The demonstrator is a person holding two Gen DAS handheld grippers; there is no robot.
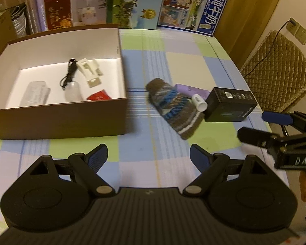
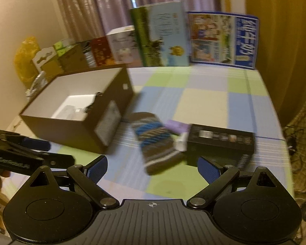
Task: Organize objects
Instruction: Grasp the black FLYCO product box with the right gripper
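The job looks partly done. The open brown box (image 1: 57,110) at the left side of the tabletop (image 1: 183,61) already holds several things: a black cable (image 1: 68,74), a white plastic piece (image 1: 89,71), a clear packet (image 1: 33,94), a pale bottle-like item (image 1: 72,91) and something red (image 1: 99,97) in its near right corner. Four things remain loose, clustered toward the tabletop's right edge: a striped knitted sock (image 1: 173,106), a purple item (image 1: 190,89) partly under it, a small white tube (image 1: 200,102) and a black carton (image 1: 230,104), which touch or overlap one another.

The left gripper (image 1: 149,157) is released, jaws wide with nothing between them, near the tabletop's near edge; the sock lies ahead of it and slightly to the right, apart from its pads. The right gripper (image 2: 152,168) is also spread and empty; the sock's lower end lies just ahead between its fingers' lines, not touched, with the black carton ahead to the right.
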